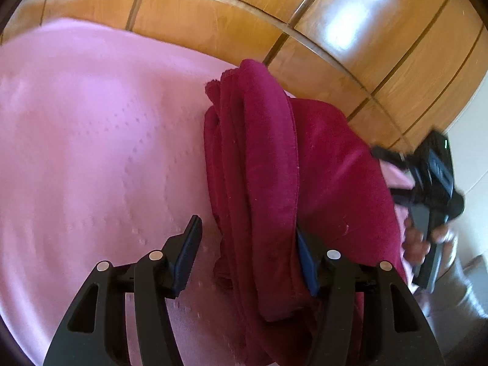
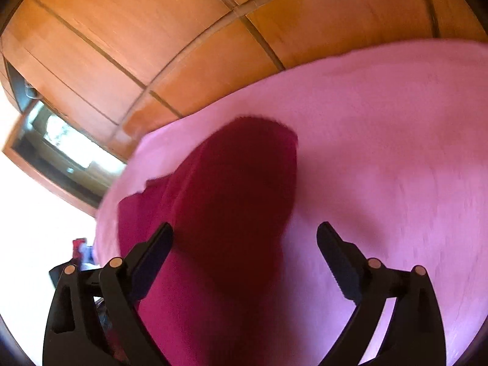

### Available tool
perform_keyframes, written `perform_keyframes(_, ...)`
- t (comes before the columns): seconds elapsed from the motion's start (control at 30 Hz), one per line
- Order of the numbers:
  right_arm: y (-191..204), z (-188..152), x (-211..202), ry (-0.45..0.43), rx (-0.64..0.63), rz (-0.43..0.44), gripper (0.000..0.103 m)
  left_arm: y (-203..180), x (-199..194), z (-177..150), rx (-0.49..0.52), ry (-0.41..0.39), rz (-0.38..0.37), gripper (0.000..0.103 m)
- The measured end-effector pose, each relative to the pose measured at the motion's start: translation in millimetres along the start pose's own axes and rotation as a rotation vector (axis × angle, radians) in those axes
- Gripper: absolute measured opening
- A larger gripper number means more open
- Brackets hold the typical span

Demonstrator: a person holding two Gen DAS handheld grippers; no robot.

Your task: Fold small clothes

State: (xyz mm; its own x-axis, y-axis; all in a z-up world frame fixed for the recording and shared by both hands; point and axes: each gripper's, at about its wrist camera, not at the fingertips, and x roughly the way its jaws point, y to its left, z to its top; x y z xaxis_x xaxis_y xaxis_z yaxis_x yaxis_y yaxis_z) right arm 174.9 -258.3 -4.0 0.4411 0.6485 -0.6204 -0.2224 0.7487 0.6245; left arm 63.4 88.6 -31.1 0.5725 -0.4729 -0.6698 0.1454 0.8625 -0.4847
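Nowhere legible writing, crimson garment [image 1: 262,164].

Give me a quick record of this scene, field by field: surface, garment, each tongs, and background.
surface: pink sheet
garment: dark red cloth, bunched in folds on the sheet
left tongs: open, fingers either side of a cloth fold, not clamped
right tongs: open, above the cloth; image blurred
background: wooden panels behind the sheet
fold state: unfinished, cloth still rumpled
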Motion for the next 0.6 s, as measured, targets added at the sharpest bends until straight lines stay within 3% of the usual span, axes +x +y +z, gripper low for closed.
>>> perform_keyframes(0.17,-16,-28,-6,0.036,0.046,0.109,0.091,20,6,4,-0.094,0.031,-0.137,0.057)
perform_keyframes(0.27,-16,-29,-5,0.040,0.059,0.156,0.080,21,8,6,-0.096,0.037,-0.160,0.056)
perform_keyframes(0.33,-13,-28,1,0.058,0.060,0.189,0.073,22,9,7,-0.096,0.042,-0.179,0.050)
perform_keyframes(0.47,-2,-28,19,0.101,0.037,0.212,0.071,26,11,4,-0.135,0.048,-0.264,0.044)
perform_keyframes(0.6,5,-32,10,0.091,0.026,0.196,0.047,23,6,1,-0.157,0.040,-0.311,0.038)
